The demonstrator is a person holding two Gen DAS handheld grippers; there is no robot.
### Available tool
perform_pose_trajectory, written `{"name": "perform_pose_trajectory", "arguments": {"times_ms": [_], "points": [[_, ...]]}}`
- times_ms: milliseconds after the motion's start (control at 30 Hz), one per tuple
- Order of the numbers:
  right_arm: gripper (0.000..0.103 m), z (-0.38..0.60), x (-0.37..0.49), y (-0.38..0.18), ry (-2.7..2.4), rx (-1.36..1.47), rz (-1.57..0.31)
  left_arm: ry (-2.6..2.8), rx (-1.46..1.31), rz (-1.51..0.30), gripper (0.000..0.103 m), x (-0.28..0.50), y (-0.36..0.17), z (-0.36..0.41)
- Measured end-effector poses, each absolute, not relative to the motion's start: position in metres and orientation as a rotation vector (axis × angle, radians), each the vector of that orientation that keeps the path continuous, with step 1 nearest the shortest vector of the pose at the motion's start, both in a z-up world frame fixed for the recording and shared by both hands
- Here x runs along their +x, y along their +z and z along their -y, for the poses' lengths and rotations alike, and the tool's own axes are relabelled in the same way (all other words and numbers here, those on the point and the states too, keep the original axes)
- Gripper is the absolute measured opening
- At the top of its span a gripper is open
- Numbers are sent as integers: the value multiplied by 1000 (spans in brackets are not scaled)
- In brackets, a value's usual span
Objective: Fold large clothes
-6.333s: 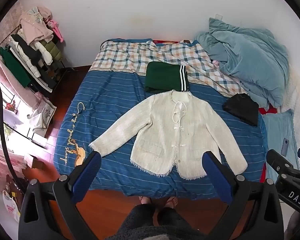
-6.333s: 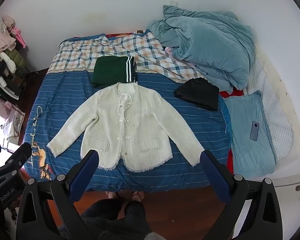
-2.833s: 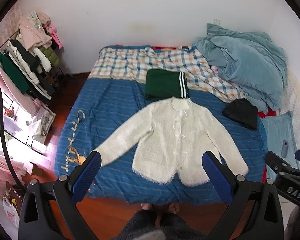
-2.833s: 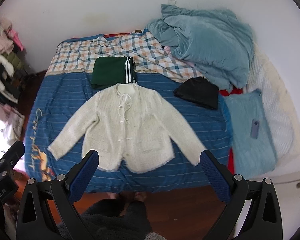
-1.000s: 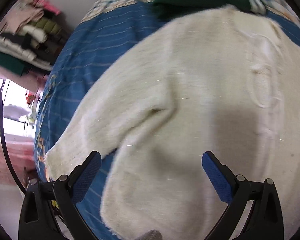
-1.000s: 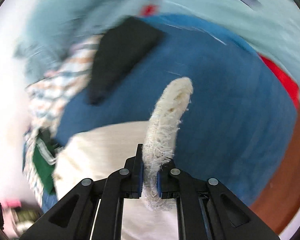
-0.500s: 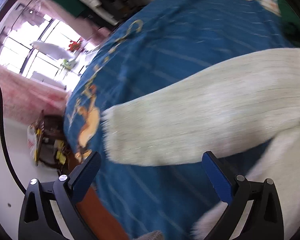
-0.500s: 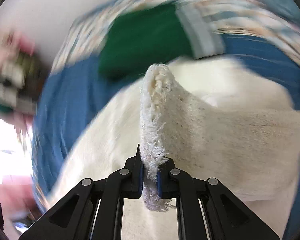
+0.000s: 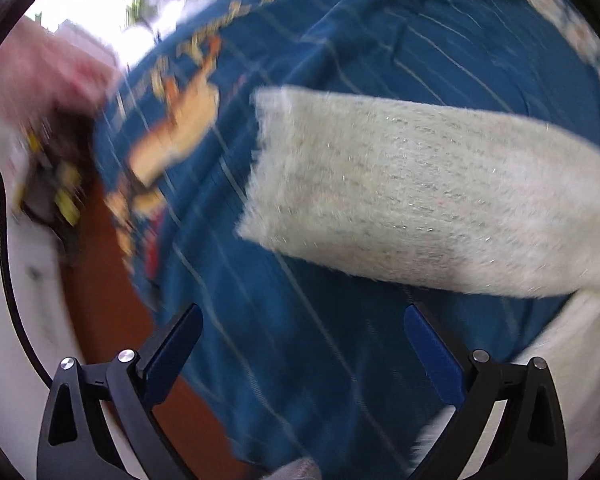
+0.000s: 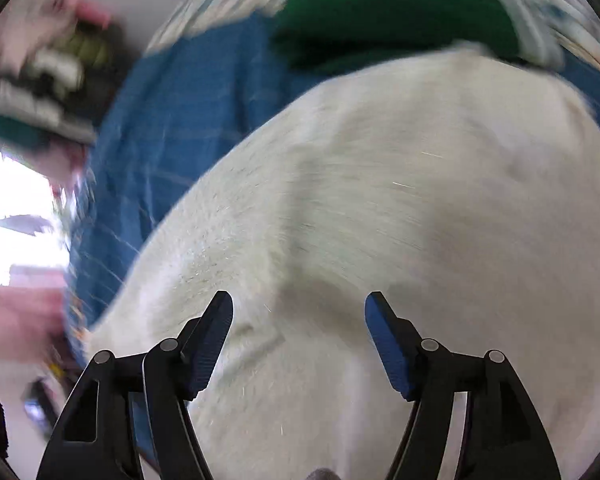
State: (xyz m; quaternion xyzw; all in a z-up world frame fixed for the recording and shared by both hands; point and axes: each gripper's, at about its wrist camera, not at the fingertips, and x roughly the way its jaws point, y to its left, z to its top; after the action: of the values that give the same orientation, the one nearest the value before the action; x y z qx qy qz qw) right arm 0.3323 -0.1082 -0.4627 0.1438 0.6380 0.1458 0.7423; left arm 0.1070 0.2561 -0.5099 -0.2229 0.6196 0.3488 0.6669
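The right hand-held gripper (image 10: pixel 298 344) has let go of the sleeve cuff and now hovers spread above the cream jacket (image 10: pixel 400 220). The left hand-held gripper (image 9: pixel 300 356) is spread too, just before the left sleeve (image 9: pixel 420 196). This sleeve lies flat across the blue bedspread (image 9: pixel 340 40), its frayed cuff pointing away from the jacket body. A folded green garment (image 10: pixel 388 8) lies just beyond the jacket.

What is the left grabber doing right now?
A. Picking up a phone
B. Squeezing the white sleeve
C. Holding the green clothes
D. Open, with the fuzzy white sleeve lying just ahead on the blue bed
D. The left gripper has its fingers spread wide with nothing between them, and the cream sleeve lies flat on the blue bedsheet just beyond.
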Motion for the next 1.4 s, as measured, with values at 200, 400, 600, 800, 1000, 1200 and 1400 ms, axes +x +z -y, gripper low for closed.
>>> {"name": "perform_pose_trajectory", "arguments": {"times_ms": [200,400,600,800,1000,1200,1400], "points": [[71,197,274,-464,103,423,-1489,692,-996,-1294,101,105,-560,-297],[71,220,239,-492,-36,509,-1542,851,-1001,-1130,93,140,-571,-344],[70,176,262,-493,-59,415,-1517,854,-724,-1087,22,209,-546,-367],[24,123,318,-504,78,529,-1434,746,-553,-962,20,261,-481,-376],[22,79,351,-553,103,429,-1590,654,-386,-891,19,281,-431,-344],[77,109,330,-495,-87,167,-1508,582,-124,-830,19,300,-393,-274],[77,165,302,-488,-325,-49,-1484,445,43,-819,18,309,-375,-184]]}}
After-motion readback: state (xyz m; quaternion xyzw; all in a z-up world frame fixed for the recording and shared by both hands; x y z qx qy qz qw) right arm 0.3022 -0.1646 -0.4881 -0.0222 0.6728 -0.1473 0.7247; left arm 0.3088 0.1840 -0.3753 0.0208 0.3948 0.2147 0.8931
